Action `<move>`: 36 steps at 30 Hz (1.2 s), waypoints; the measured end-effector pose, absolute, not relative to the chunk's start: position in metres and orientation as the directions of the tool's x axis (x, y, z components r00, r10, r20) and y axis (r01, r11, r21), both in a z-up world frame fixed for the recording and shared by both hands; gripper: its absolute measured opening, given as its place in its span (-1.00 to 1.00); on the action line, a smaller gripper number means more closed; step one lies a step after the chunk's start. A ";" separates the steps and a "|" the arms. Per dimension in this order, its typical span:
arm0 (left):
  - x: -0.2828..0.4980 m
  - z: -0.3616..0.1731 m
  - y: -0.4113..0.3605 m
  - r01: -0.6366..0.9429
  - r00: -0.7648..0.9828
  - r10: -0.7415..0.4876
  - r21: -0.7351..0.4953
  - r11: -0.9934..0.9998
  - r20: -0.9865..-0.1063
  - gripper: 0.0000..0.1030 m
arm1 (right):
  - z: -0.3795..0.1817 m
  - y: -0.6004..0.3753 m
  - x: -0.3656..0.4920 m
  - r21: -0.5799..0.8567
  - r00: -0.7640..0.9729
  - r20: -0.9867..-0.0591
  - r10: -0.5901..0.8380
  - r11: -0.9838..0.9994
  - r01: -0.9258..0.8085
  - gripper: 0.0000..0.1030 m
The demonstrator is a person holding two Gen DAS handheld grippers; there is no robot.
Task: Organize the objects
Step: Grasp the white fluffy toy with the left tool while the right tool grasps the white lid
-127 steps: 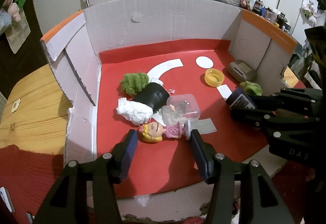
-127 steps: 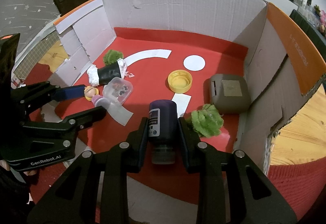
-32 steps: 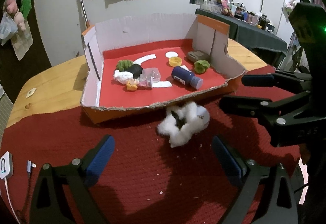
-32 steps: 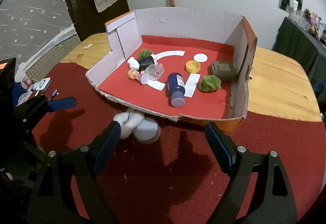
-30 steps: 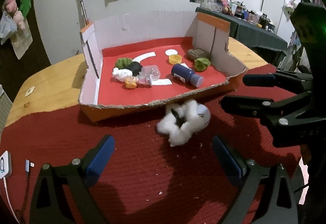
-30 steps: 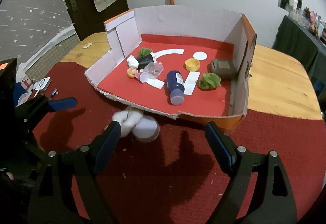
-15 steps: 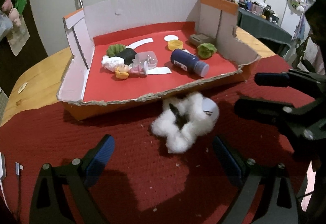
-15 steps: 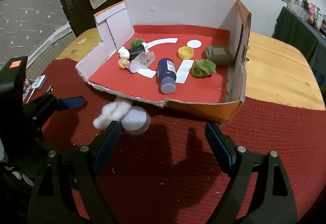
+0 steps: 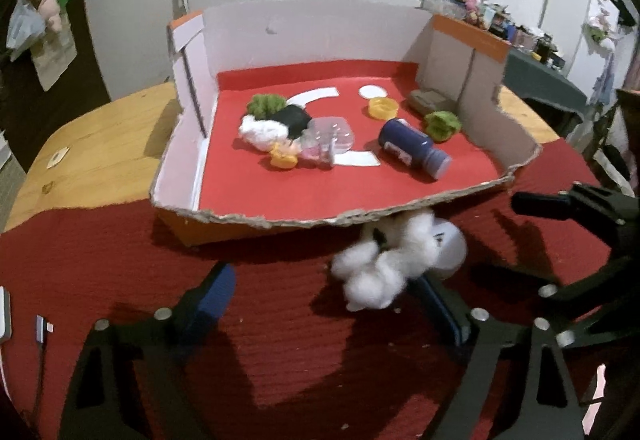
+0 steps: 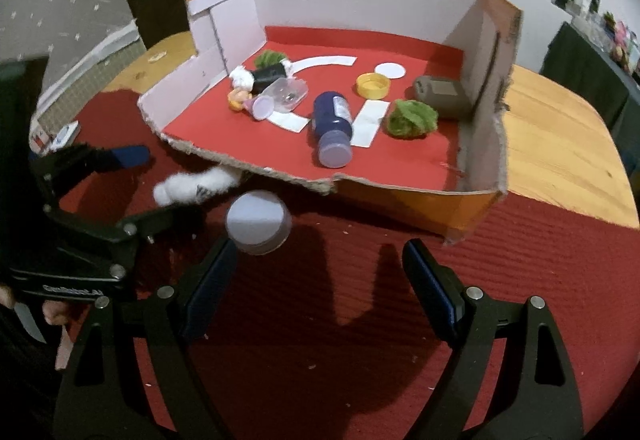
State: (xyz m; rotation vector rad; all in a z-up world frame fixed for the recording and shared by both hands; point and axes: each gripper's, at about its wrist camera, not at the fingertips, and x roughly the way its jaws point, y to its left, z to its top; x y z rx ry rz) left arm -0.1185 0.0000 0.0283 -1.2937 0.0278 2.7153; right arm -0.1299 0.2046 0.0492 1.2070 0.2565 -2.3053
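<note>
worktop point(image 9: 100, 144): wood, near half under a red cloth point(image 10: 360, 320); everything sits on it.
box point(image 9: 304, 40): cardboard tray, red floor, near wall torn low, so loading from the near side looks easiest. Sits toward the far edge of the worktop, near lip over the cloth.
blue bottle point(image 10: 333, 128): on its side in the box, roughly mid-floor. Long axis runs far-to-near; cap end faces the torn near lip.
box clutter: green pom-pom point(image 10: 412, 118), grey case point(image 10: 440, 94) by the right wall, yellow lid point(image 10: 373, 85), clear tub point(image 9: 332, 134) and doll point(image 9: 284, 156) toward the left wall. Grouped loosely, probably already sorted in.
fluffy white toy point(image 9: 384, 264): task's thing, still outside, on the cloth tight against the near lip of the box. White round base point(image 10: 256, 222) faces the near edge of the worktop; fluff trails left along the lip. Long axis roughly parallel to the lip.
left claw point(image 9: 332, 304): apart but closing, toy just ahead of the right finger, not yet pinched.
right claw point(image 10: 320, 276): wide apart, empty, round base just beyond its left finger.
read: left goes for the fluff; the right looks on standby.
</note>
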 end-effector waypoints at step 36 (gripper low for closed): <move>-0.117 0.027 0.010 -0.291 -0.586 0.242 -0.078 -0.954 -0.773 -0.61 | 0.038 0.169 -0.128 0.011 -0.458 -0.795 -0.398 -0.763 0.646 -0.24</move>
